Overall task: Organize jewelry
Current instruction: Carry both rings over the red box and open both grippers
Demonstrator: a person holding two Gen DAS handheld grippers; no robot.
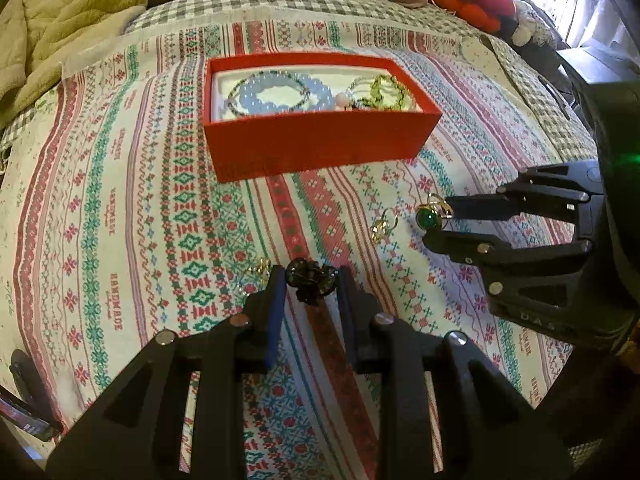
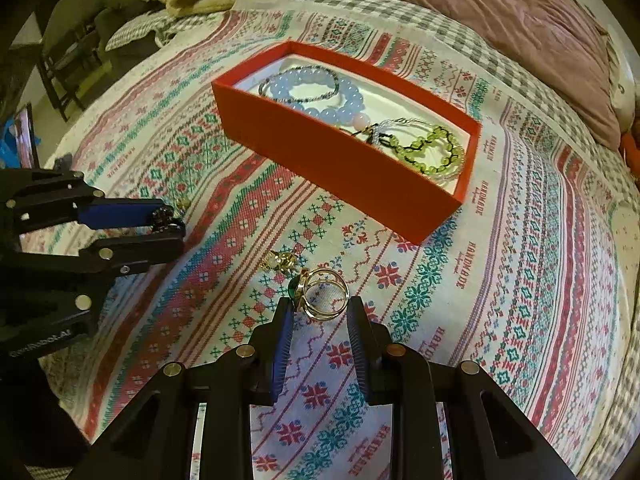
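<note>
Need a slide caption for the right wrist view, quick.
Right gripper pinches a gold green-stone ring above the patterned bedspread, near the red box.

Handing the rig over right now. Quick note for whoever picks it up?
Left gripper: shut on the dark beaded ornament.
Right gripper: fingers either side of the gold ring with green stone; grip uncertain.
Done: pale blue bead bracelet and yellow-green bead bracelet lie in the open red cardboard box.
Left: box both pieces, then the small gold piece loose on the patterned bedspread.
</note>
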